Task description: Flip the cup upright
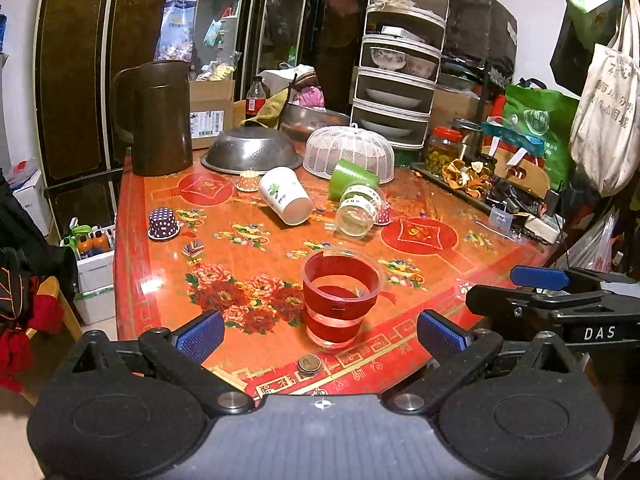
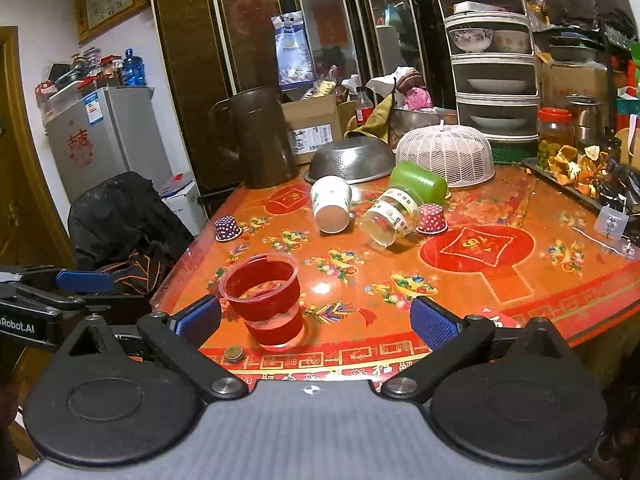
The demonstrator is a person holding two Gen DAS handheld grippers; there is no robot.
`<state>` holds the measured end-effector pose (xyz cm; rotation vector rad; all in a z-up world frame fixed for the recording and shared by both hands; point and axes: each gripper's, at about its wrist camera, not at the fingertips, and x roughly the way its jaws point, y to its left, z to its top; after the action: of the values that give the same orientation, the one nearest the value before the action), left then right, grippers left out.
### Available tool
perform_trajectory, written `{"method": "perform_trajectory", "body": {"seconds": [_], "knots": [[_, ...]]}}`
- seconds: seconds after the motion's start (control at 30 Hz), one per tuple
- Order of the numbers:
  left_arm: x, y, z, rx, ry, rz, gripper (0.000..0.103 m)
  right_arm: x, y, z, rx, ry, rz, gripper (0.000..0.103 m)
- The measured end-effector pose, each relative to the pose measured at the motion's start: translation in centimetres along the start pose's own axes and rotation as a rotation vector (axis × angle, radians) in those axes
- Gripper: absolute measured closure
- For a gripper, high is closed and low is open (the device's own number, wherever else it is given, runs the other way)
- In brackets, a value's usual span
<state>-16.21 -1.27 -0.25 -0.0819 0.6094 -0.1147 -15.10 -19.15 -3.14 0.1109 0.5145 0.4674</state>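
Note:
A clear plastic cup with red bands point(image 1: 340, 300) stands upright near the table's front edge; it also shows in the right wrist view point(image 2: 269, 300). A white paper cup point(image 1: 285, 196) point(image 2: 331, 204), a clear taped cup point(image 1: 358, 210) point(image 2: 390, 218) and a green cup point(image 1: 353, 178) point(image 2: 418, 184) lie on their sides farther back. My left gripper point(image 1: 320, 336) is open, just in front of the red cup, touching nothing. My right gripper point(image 2: 316, 320) is open, with the red cup near its left finger. Both are empty.
A brown jug point(image 1: 154, 116), an overturned steel colander point(image 1: 252, 152) and a white mesh cover point(image 1: 348, 152) stand at the back. Small dotted paper cups point(image 1: 163, 223) point(image 2: 431, 218) sit inverted. A coin point(image 1: 309, 363) lies by the front edge. A cluttered tray point(image 1: 472, 176) is on the right.

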Motion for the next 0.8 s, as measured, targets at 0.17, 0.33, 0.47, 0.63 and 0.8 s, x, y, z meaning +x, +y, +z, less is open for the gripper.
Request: {"method": "perform_trajectory", "body": {"seconds": [0.17, 0.33, 0.47, 0.63, 0.8], "knots": [[0.16, -0.35, 0.13, 0.004, 0.01, 0.003, 0.0, 0.08, 0.49, -0.14, -0.015, 0.008, 0.001, 0.001], [0.36, -0.53, 0.14, 0.005, 0.023, 0.005, 0.0, 0.41, 0.52, -0.22, -0.018, 0.022, 0.015, 0.001], [0.47, -0.6, 0.13, 0.002, 0.028, 0.007, 0.0, 0.58, 0.47, -0.24, -0.013, 0.028, 0.023, 0.001], [0.6, -0.5, 0.17, -0.006, 0.033, 0.011, 0.0, 0.54, 0.43, -0.16, -0.01, 0.023, 0.022, 0.001], [0.54, -0.45, 0.22, -0.008, 0.03, 0.011, 0.0, 0.42, 0.33, -0.07, -0.001, 0.016, 0.025, 0.001]]}}
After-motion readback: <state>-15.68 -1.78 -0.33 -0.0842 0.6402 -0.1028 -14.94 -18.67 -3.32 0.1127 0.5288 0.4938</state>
